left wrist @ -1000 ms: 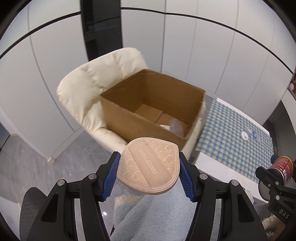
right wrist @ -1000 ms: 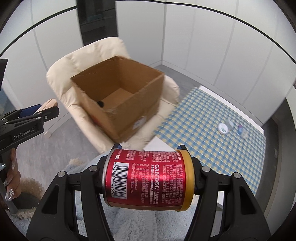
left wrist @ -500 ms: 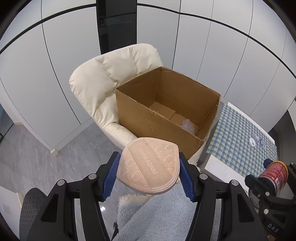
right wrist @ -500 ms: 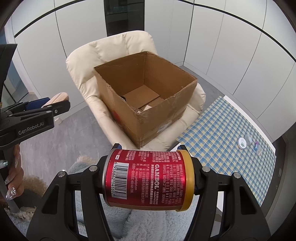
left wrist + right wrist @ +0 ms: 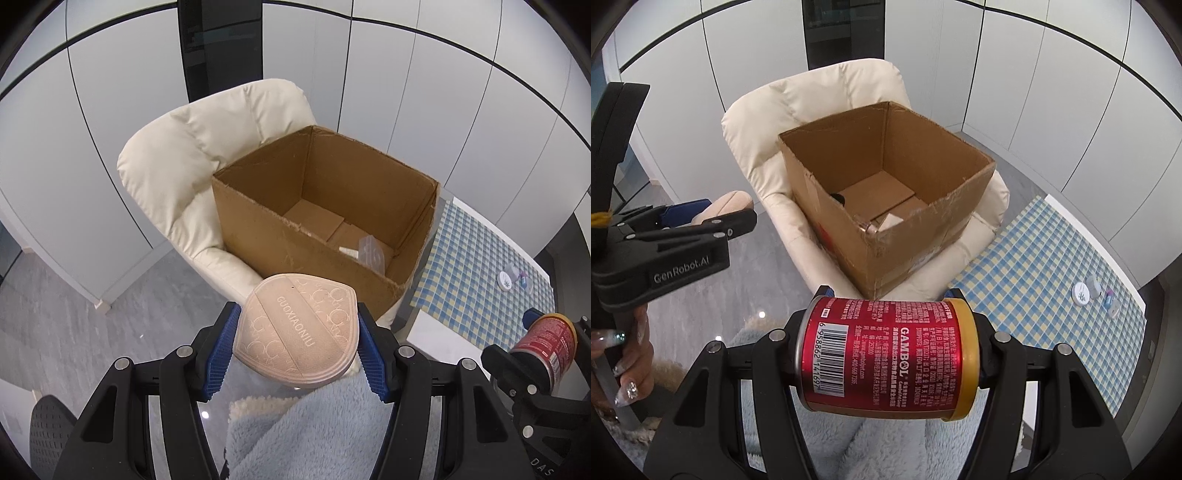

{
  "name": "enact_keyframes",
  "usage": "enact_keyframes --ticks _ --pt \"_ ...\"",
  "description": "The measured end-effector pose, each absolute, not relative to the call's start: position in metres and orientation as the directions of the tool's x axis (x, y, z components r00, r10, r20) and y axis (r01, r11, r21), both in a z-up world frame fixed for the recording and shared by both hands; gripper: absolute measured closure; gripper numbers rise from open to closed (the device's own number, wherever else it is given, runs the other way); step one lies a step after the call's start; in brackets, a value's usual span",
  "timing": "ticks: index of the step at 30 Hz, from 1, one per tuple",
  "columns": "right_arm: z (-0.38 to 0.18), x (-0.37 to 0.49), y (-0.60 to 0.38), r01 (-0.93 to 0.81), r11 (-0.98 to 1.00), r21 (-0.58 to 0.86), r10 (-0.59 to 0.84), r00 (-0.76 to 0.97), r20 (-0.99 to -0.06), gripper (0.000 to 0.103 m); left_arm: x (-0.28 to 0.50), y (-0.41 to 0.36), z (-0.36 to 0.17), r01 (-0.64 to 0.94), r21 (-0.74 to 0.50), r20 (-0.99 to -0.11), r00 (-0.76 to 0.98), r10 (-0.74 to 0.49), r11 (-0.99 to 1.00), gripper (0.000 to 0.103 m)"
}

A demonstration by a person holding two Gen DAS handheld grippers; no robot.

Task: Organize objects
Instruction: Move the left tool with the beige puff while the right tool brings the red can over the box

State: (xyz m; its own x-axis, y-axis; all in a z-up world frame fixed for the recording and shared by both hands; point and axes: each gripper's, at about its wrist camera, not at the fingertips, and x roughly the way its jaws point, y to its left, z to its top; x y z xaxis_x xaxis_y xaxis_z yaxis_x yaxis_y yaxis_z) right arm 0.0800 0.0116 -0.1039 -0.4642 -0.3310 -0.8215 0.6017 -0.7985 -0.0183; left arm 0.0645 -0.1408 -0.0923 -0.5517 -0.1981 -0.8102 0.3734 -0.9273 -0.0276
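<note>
A: What is each hand carrying?

B: The left tongs (image 5: 297, 349) are clenched on a beige pad (image 5: 299, 334), a flat heart-shaped piece stamped with a brand name, pinched across its width by the blue pads (image 5: 221, 350). The right tongs (image 5: 888, 352) grip a red can (image 5: 886, 354) end to end, lying sideways, barcode facing the camera.

A: And where is all this relative to the box?

B: Both are held in the air short of the cardboard box (image 5: 882, 206), which sits open on the seat of a cream armchair (image 5: 812, 107). The checked table (image 5: 1052, 295) lies beside the chair, with a few small containers (image 5: 1087, 291) near its far edge.

A: How will they handle?

B: The pad looks light and somewhat springy, so I'd judge a squeeze across the edges is enough; it could flex out if pinched harder. The can is stiff, smooth metal and probably heavier. Gripped on its flat ends it can't roll, though it might slip if the clamp loosens.

A: Is the box empty?

B: No: a clear plastic item (image 5: 371, 254) and a dark object (image 5: 838, 199) lie on its floor.
</note>
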Motion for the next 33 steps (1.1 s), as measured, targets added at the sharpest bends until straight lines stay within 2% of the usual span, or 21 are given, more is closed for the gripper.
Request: enact_keyframes --ticks 18,25,33 --pt "-0.1 -0.007 -0.013 0.555 -0.832 -0.001 -0.345 -0.517 -0.783 0.039 -0.017 -0.174 -0.086 0.42 -0.044 -0.768 -0.595 -0.238 -0.907 0.041" --pt "-0.102 -0.056 -0.032 0.537 -0.842 0.055 -0.369 -0.498 -0.785 0.039 -0.063 -0.193 -0.106 0.445 -0.062 -0.795 -0.563 -0.225 -0.894 0.041" --pt "-0.115 -0.102 -0.069 0.562 -0.827 0.029 -0.362 -0.491 -0.793 0.039 -0.106 -0.211 -0.123 0.457 -0.058 -0.802 -0.55 -0.231 -0.887 0.041"
